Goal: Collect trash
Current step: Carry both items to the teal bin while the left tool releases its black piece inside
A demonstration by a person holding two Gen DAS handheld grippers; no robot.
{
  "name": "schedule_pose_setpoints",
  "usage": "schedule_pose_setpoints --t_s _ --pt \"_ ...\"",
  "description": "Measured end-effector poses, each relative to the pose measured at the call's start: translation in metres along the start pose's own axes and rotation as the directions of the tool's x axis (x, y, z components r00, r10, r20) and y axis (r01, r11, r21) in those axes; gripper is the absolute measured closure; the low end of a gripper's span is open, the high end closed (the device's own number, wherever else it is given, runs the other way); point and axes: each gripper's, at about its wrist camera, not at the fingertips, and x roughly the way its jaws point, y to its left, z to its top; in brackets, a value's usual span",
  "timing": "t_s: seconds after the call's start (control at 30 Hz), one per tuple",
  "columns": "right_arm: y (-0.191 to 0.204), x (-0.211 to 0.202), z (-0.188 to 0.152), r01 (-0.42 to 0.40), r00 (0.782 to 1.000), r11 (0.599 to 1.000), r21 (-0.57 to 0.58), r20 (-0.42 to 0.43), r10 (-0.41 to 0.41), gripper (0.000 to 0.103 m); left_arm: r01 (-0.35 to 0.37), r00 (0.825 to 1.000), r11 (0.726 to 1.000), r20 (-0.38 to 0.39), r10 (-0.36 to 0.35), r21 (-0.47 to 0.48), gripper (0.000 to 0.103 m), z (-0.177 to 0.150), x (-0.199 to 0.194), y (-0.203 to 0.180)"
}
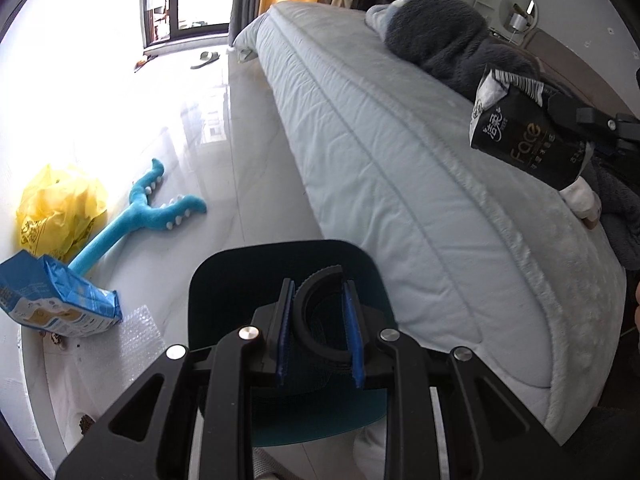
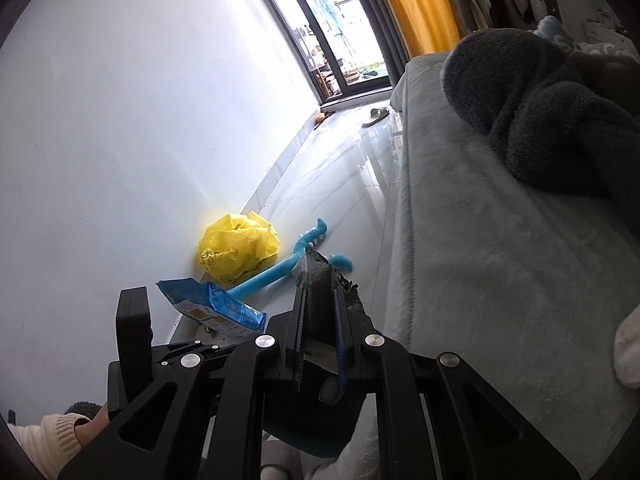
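Two claws are both loaded. The left claw [image 1: 320, 320] is clamped on a black ring-shaped handle [image 1: 316, 312] of a dark teal bin [image 1: 224, 280], hanging just below it. The right claw [image 2: 320, 320] pinches a black "Face" tissue packet [image 1: 524, 132], crinkly soft plastic with a torn white top, held over the bed [image 1: 400, 200].

Judging the step as dropping that packet in, bring the bin mouth directly under the right claw before letting go (thin film flutters sideways).

More trash lies on the glossy tiled floor [image 1: 240, 160], ahead and left of the left claw: a crumpled yellow plastic bag [image 1: 60, 208], a flattened blue wrapper [image 1: 56, 304] and a sheet of bubble wrap [image 1: 136, 340]. The fuzzy blue plush toy [image 1: 140, 216] beside them is probably not trash.
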Motion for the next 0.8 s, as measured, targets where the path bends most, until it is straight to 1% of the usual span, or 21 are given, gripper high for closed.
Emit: schedule_pose_setpoints --t_s 0.17,0.37,0.5,0.57,0.6,0.63,0.7,0.77,0.8 --pt "0.019 0.026 -0.003 -0.029 0.999 0.999 -0.022 -0.041 0.028 0.090 -0.011 0.997 0.999 -0.073 0.009 -0.031 0.077 -0.011 0.013 0.017" --pt "0.028 0.051 -0.009 -0.039 0.995 0.999 -0.027 -0.090 0.036 0.090 -0.029 0.988 0.997 -0.151 0.019 -0.066 0.077 -0.021 0.024 0.037" --pt "0.035 0.068 -0.013 -0.043 0.991 0.998 -0.037 -0.126 0.038 0.090 -0.036 0.983 0.997 -0.184 0.022 -0.074 0.076 -0.025 0.027 0.046" --pt "0.039 0.075 -0.014 -0.044 0.989 0.998 -0.043 -0.143 0.038 0.090 -0.041 0.982 0.997 -0.184 0.027 -0.071 0.061 -0.024 0.025 0.048" --pt "0.041 0.079 -0.015 -0.044 0.988 0.998 -0.047 -0.152 0.036 0.090 -0.048 0.984 0.997 -0.176 0.036 -0.068 0.046 -0.024 0.023 0.049" --pt "0.043 0.083 -0.016 -0.043 0.987 0.998 -0.050 -0.160 0.035 0.090 -0.059 0.985 0.996 -0.167 0.047 -0.065 0.038 -0.023 0.021 0.050" --pt "0.046 0.090 -0.018 -0.040 0.984 0.998 -0.055 -0.177 0.029 0.090 -0.066 0.986 0.996 -0.154 0.056 -0.062 0.037 -0.022 0.016 0.053" --pt "0.047 0.099 -0.021 -0.034 0.981 0.998 -0.056 -0.193 0.023 0.090 -0.058 0.989 0.996 -0.141 0.047 -0.074 0.032 -0.020 0.012 0.058" --pt "0.047 0.104 -0.022 -0.028 0.979 0.998 -0.056 -0.204 0.016 0.090 -0.053 0.990 0.996 -0.131 0.043 -0.078 0.032 -0.020 0.010 0.061"
